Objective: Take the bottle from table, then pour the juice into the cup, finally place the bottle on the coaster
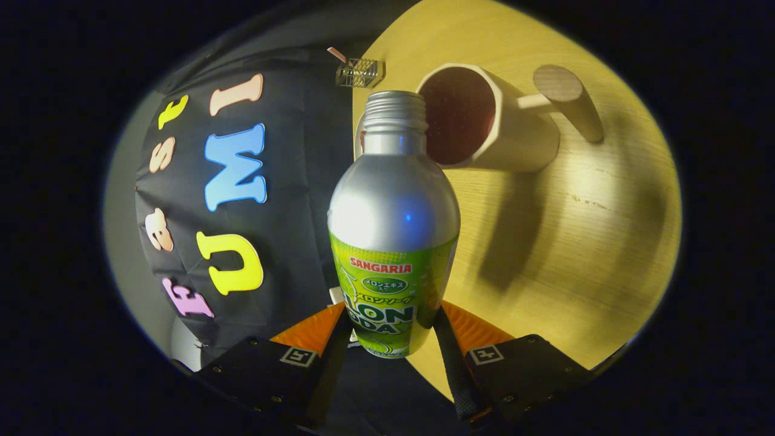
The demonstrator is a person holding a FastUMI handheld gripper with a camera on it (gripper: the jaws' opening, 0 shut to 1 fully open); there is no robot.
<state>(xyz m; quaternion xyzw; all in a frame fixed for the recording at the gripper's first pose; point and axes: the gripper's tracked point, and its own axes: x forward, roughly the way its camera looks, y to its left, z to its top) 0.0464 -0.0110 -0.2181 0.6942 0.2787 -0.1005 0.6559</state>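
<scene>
A silver aluminium bottle (392,224) with a green label sits between my fingers, and my gripper (387,330) is shut on its lower body. The whole view is rolled hard, so the bottle is tipped over sideways relative to the wooden table (575,242). Its open threaded neck (396,112) points at the mouth of a pale cup (484,118) with a round wooden handle (569,100). The cup's inside looks dark. The neck overlaps the cup's rim, and I cannot make out any stream of juice.
A small clear, ribbed object (360,72) lies near the table's edge beyond the bottle's neck. The black booth wall (290,200) hangs on the side of the bottle away from the table. Shadows of the cup and bottle fall across the wood.
</scene>
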